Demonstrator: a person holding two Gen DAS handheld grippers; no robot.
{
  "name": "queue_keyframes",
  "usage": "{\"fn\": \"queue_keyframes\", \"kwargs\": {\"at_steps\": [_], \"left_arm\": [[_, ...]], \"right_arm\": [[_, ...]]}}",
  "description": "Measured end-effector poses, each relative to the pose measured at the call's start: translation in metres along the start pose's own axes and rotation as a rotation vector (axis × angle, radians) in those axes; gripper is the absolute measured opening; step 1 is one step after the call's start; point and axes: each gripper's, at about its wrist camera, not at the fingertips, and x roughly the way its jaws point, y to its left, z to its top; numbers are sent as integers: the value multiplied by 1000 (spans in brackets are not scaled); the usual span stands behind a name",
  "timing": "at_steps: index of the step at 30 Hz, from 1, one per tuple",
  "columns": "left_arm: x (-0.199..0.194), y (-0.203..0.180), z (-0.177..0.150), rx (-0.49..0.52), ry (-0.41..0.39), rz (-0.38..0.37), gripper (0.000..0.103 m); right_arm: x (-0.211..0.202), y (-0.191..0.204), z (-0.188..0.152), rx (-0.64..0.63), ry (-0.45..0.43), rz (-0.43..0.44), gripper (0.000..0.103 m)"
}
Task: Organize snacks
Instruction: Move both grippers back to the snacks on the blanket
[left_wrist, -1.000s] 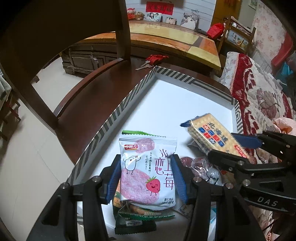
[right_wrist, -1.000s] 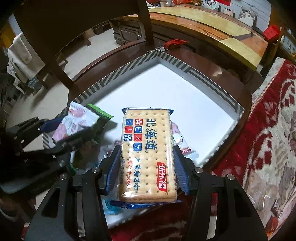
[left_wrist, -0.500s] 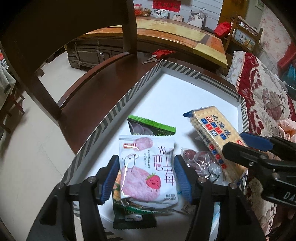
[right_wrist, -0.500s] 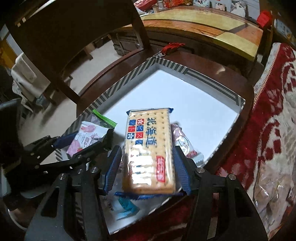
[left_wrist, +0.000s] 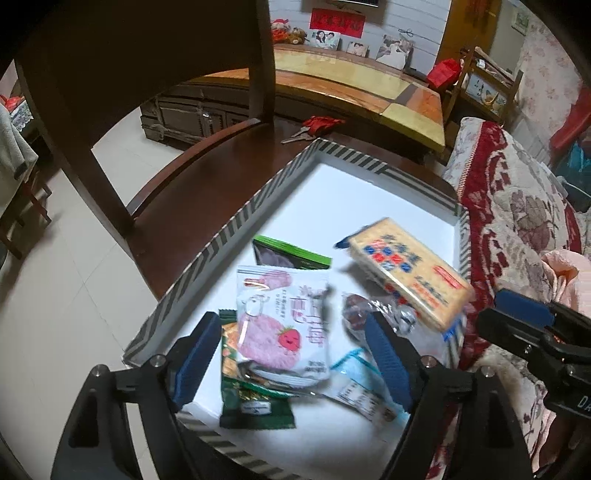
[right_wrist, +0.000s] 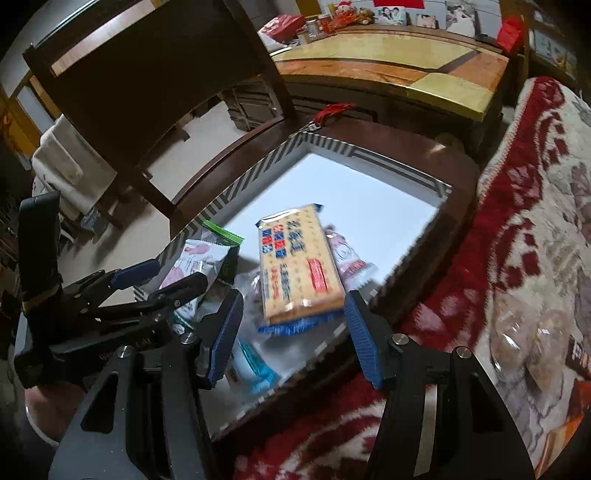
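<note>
A white box with a striped rim (left_wrist: 236, 225) sits on a dark wooden chair seat. My left gripper (left_wrist: 291, 354) is open; the pink strawberry rice-cracker packet (left_wrist: 284, 325) lies loose between its fingers on other packets. My right gripper (right_wrist: 291, 332) is open; the yellow cracker pack (right_wrist: 295, 266) is blurred just beyond its fingers, over the box's near right side. The cracker pack also shows in the left wrist view (left_wrist: 406, 273). The box's rim shows in the right wrist view (right_wrist: 236, 188).
Green packets (left_wrist: 288, 254), a dark wrapped sweet (left_wrist: 354, 314) and a light blue packet (left_wrist: 354, 387) lie in the box. A red patterned sofa cover (right_wrist: 498, 221) is at the right. The chair back (left_wrist: 110, 74) rises at the left. Red-tagged keys (left_wrist: 317, 125) lie beyond the box.
Both grippers have opened and pulled back. The strawberry packet and the cracker pack have left the fingers and dropped toward the box.
</note>
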Motion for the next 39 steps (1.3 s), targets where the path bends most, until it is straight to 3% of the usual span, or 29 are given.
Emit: {"fn": "queue_keyframes", "kwargs": {"at_steps": [18,39], "left_arm": [[-28,-74,-14,114,-26,-91,88],[-28,-187,-41,304,41,-223,88]], "right_arm": [[-76,-54,-57,123,-76,-60,57],[-145,-154,-146,334,-108,-195,57]]}}
